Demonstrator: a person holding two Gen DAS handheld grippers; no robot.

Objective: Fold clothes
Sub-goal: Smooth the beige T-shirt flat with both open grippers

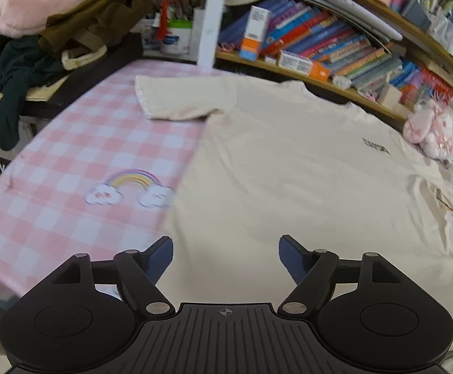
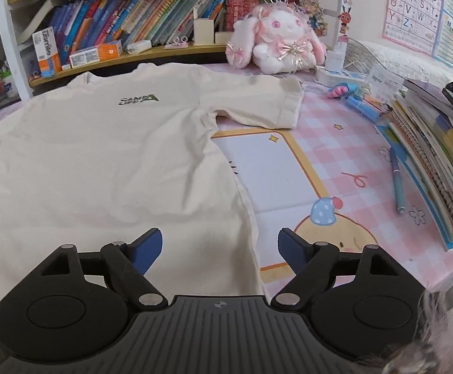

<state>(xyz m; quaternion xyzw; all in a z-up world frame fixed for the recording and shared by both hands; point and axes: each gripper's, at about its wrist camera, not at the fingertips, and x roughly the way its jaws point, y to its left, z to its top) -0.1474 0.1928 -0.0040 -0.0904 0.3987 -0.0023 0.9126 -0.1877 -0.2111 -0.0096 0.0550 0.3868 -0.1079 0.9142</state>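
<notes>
A table [image 1: 55, 162] covered in a pink-and-white checked cloth fills the lower part of both views, with one long bookshelf [image 2: 126, 59] of leaning books running behind it. One cream T-shirt [image 2: 108, 155] lies spread flat on the table, front up, a small dark logo on its chest; both of its short sleeves are laid out sideways, one seen in each view. One rainbow print [image 1: 131, 188] shows on the cloth just beside the shirt's side edge in the left wrist view. Behind the shirt's other sleeve sits one pink-and-white plush rabbit [image 2: 276, 35]. Well to the side of the shirt, one blue pen [image 2: 396, 180] lies on the cloth next to one stack of notebooks [image 2: 438, 168]. Beyond the sleeve in the left wrist view, one pile of dark clothes [image 1: 23, 62] sits on a side stand with one pink plush toy [image 1: 26, 9] on top.

The left gripper [image 1: 226, 257] hovers over the shirt's lower part, jaws spread, nothing between them. The right gripper [image 2: 220, 251] hangs over the shirt's side edge, jaws spread wide and empty.
</notes>
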